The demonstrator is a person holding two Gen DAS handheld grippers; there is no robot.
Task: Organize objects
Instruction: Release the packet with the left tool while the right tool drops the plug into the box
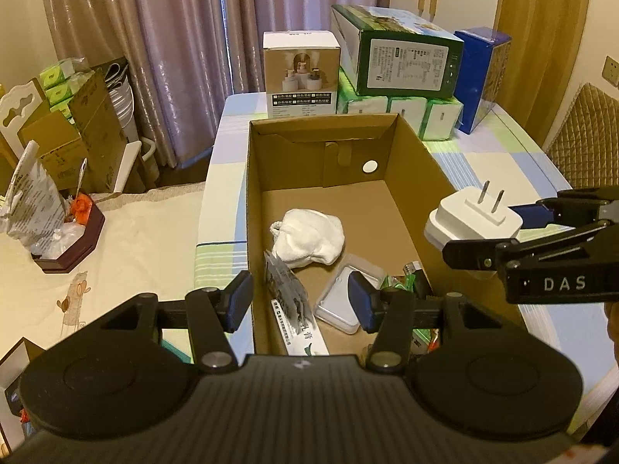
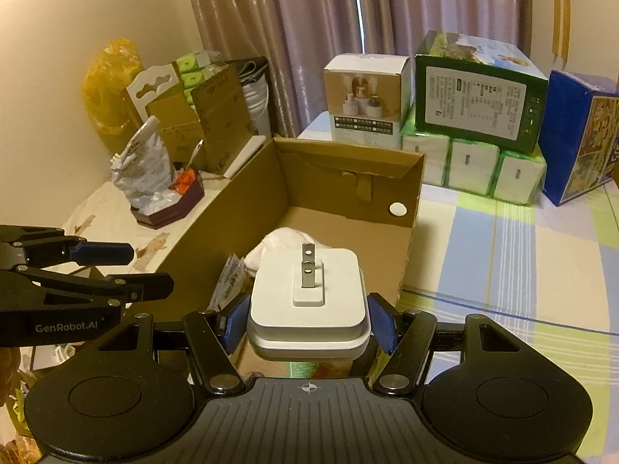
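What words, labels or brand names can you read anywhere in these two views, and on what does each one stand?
"DAS": white letters on the black right gripper, seen from the left wrist.
"GenRobot.AI": on the black left gripper, seen from the right wrist.
Too small or blurred: white label panel on the green rectangular carton; print on the white-and-tan cube box; long white packet.

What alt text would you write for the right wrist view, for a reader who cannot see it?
The right tongs grip a white plug adapter, prongs up, over an open cardboard box holding a white cloth. The left tongs hover open at left.
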